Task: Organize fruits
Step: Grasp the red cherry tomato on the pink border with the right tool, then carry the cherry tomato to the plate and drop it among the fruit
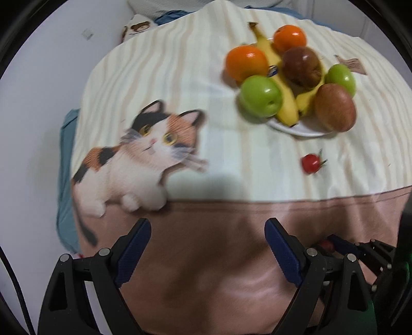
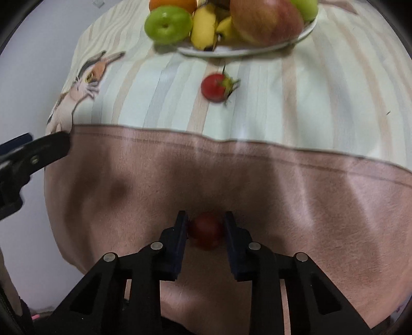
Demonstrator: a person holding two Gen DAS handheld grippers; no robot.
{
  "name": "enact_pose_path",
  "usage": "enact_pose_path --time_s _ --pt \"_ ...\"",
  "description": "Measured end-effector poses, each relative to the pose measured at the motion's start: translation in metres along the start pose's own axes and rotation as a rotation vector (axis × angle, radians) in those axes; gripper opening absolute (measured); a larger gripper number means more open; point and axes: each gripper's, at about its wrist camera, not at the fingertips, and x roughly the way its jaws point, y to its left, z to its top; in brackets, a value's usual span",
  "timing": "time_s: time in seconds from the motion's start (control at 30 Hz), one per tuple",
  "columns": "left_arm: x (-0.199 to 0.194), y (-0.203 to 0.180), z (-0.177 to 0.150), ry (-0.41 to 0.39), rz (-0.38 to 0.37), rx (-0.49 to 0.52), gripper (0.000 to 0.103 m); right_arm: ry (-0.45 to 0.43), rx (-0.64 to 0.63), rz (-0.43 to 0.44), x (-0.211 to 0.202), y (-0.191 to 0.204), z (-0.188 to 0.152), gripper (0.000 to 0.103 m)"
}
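Between the right gripper (image 2: pixel 206 226)'s two blue pads sits a small red fruit (image 2: pixel 206 230) — both pads touch its sides, so the fingers pinch it, low over the pink part of the cloth (image 2: pixel 296 195). Ahead of it on the striped part lies a second red fruit (image 2: pixel 215 87) with a green stalk, apart from the fingers and just short of the white plate (image 2: pixel 239 51). On the plate sit a green apple (image 2: pixel 168 23), bananas (image 2: pixel 206 28) and a red apple (image 2: pixel 266 20), packed close and touching. From the left wrist view the left gripper (image 1: pixel 207 232) hangs over the pink cloth with its fingers spread wide and nothing between them — the loose red fruit lies well ahead and to its right, near the plate's rim. Two oranges (image 1: pixel 246 65), a brown fruit (image 1: pixel 302 65) and another green apple (image 1: pixel 341 77) show on the plate there too. A printed cat (image 1: pixel 144 157) covers the cloth's left side.
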Motion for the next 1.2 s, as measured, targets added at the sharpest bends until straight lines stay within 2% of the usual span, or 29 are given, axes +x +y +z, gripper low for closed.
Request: enact_pose_path --time_s 0.13,0.2,0.27,0.33,0.43,0.5,0.57,0.67,0.8,0.9,1.1,1.2 --pt "0.01 -0.022 0.021 -0.008 -0.137 0.035 0.09 -0.056 0.046 -0.022 -0.022 -0.018 0.003 0.03" --pt "0.021 -0.037 0.033 0.016 -0.215 0.053 0.09 -0.072 0.073 -0.034 -0.029 -0.029 0.004 0.03" --pt "0.033 -0.052 0.044 0.05 -0.293 0.061 0.082 -0.088 0.107 -0.049 -0.035 -0.043 0.006 0.03" --pt "0.045 -0.064 0.053 0.082 -0.336 0.069 0.077 -0.096 0.137 -0.059 -0.04 -0.055 0.008 0.03" --pt "0.061 -0.079 0.061 0.117 -0.366 0.09 0.066 -0.107 0.166 -0.067 -0.044 -0.066 0.007 0.03" --pt "0.067 -0.088 0.062 0.116 -0.36 0.119 0.063 -0.112 0.174 -0.071 -0.046 -0.073 0.015 0.03" --pt "0.07 -0.094 0.063 0.117 -0.361 0.144 0.042 -0.117 0.181 -0.072 -0.047 -0.077 0.018 0.03" --pt "0.073 -0.099 0.064 0.121 -0.357 0.163 0.028 -0.117 0.183 -0.068 -0.047 -0.074 0.024 0.03" --pt "0.066 -0.095 0.064 0.099 -0.353 0.164 0.028 -0.119 0.178 -0.06 -0.05 -0.071 0.031 0.03" --pt "0.055 -0.082 0.068 0.083 -0.364 0.142 0.028 -0.131 0.171 -0.046 -0.051 -0.057 0.049 0.03" --pt "0.005 -0.041 0.087 0.018 -0.458 0.039 0.028 -0.215 0.144 0.016 -0.088 -0.048 0.077 0.03" --pt "-0.01 -0.026 0.113 0.0 -0.511 -0.004 0.028 -0.269 0.11 0.037 -0.104 -0.042 0.111 0.03"
